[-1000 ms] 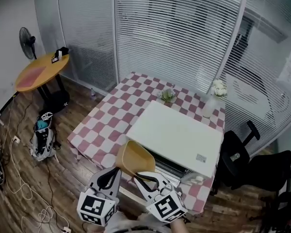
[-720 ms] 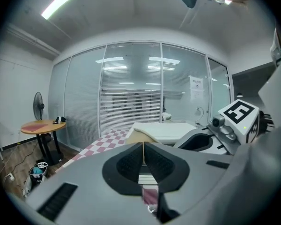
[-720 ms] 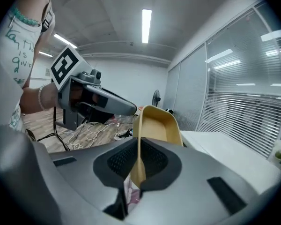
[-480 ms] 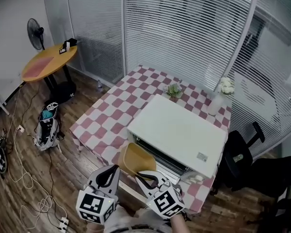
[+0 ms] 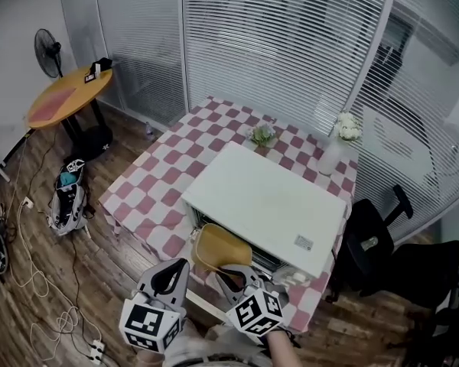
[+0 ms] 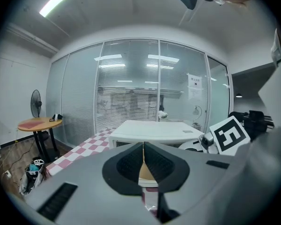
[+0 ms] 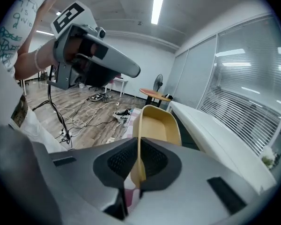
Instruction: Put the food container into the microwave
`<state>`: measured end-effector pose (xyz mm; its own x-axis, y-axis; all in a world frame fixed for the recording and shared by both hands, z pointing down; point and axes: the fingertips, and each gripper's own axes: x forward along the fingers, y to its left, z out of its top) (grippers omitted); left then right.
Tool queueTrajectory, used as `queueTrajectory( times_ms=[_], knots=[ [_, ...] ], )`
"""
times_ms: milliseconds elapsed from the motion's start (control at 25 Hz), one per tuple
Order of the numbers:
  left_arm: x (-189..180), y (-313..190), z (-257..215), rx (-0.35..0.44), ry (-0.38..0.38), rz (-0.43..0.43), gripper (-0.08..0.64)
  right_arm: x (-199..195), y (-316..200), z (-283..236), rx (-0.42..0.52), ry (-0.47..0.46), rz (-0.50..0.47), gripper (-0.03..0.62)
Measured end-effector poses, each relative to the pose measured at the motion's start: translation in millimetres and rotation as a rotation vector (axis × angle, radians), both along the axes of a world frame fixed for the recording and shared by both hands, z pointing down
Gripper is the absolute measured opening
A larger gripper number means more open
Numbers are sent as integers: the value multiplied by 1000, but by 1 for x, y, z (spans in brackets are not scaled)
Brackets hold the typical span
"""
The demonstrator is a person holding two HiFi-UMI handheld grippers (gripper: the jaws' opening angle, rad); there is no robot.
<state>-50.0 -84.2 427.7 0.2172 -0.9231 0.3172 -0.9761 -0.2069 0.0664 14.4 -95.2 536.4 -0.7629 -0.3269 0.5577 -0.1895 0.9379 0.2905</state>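
A yellow food container (image 5: 218,245) hangs tilted at the dark front opening of the white microwave (image 5: 268,201). My right gripper (image 5: 228,275) is shut on its near rim. In the right gripper view, the container (image 7: 159,125) stands up from the closed jaws of the right gripper (image 7: 138,163), with the microwave (image 7: 210,139) to its right. My left gripper (image 5: 177,270) floats just left of the container, shut with nothing in it. In the left gripper view, a sliver of the container (image 6: 145,172) shows past the left gripper (image 6: 143,149), in front of the microwave (image 6: 154,128).
The microwave stands on a red-and-white checkered table (image 5: 161,182) with a small plant (image 5: 262,134) and a flower vase (image 5: 333,155) behind it. A black chair (image 5: 371,243) is at the right. A round orange table (image 5: 57,102), a backpack (image 5: 65,201) and floor cables lie to the left.
The right gripper has carried the container forward, from short of the microwave to its front opening. The left gripper has stayed beside it, still shut.
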Motion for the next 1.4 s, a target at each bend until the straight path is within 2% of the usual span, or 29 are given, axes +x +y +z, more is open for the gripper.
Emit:
queueTrajectory(
  times_ms=[240,360,560,840,1120,1400],
  knots=[
    [15,-14,5,-16,2,62,17,13,-15,17,-1,58,51,12],
    [20,-29,4,-13,-5,120,17,18,-28,26,22,101,101,12],
    [27,-57,-3,-1,-13,237,17,20,-50,35,18,121,198,12],
    [27,-87,-8,5,-15,376,17,17,-77,52,39,187,291,12],
    [20,-103,0,-20,-11,435,17,17,-98,69,79,271,359,12],
    [9,-107,2,-30,-9,449,17,22,-113,84,163,393,399,12]
  ],
)
